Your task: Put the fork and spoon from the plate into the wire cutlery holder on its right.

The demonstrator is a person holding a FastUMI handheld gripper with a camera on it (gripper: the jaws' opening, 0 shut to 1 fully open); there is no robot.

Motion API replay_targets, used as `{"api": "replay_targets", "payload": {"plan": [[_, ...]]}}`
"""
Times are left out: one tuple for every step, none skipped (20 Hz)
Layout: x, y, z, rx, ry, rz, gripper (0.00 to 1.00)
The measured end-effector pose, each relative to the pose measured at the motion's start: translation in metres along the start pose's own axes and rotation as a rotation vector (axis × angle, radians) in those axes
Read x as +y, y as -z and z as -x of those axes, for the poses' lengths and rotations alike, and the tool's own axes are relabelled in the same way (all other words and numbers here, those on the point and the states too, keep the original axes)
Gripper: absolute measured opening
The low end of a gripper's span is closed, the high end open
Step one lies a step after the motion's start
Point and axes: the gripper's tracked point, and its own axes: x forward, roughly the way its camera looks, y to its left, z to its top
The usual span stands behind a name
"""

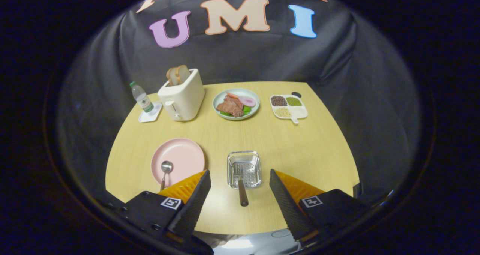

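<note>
A pink plate (182, 158) lies on the wooden table, ahead of my left finger. On it rests a metal spoon (165, 169), bowl away from me and handle running behind that finger. Right of the plate stands the wire cutlery holder (244, 165), seen from above between my two fingers. A utensil with a brown handle (243, 197) lies in it, the handle sticking out over the near rim toward me; its head is hard to make out. My gripper (240, 171) hovers above the table's near side, open, with nothing between its fingers.
At the back of the table stand a water bottle (141, 97) on a small tray, a cream toaster (182, 96) with bread, a plate of food (236, 103) and a divided dish of grains (288, 107). Bare tabletop lies right of the holder.
</note>
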Motion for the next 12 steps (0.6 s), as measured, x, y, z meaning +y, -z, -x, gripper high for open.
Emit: {"api": "replay_targets", "payload": {"plan": [[0.004,-0.004,0.006,-0.039,0.004,-0.016,1.00],[0.010,-0.006,0.011,-0.077,0.003,-0.032,1.00],[0.017,-0.006,0.016,-0.111,0.002,-0.046,1.00],[0.025,-0.006,0.021,-0.140,-0.001,-0.058,1.00],[0.033,-0.004,0.024,-0.164,-0.006,-0.068,1.00],[0.043,-0.001,0.027,-0.185,-0.014,-0.074,0.99],[0.054,0.004,0.028,-0.201,-0.022,-0.077,0.99],[0.065,0.009,0.028,-0.217,-0.034,-0.081,0.99],[0.077,0.015,0.028,-0.228,-0.048,-0.085,0.99],[0.088,0.021,0.028,-0.233,-0.064,-0.089,0.99],[0.100,0.028,0.027,-0.236,-0.080,-0.092,0.99],[0.110,0.036,0.026,-0.234,-0.092,-0.091,0.99]]}}
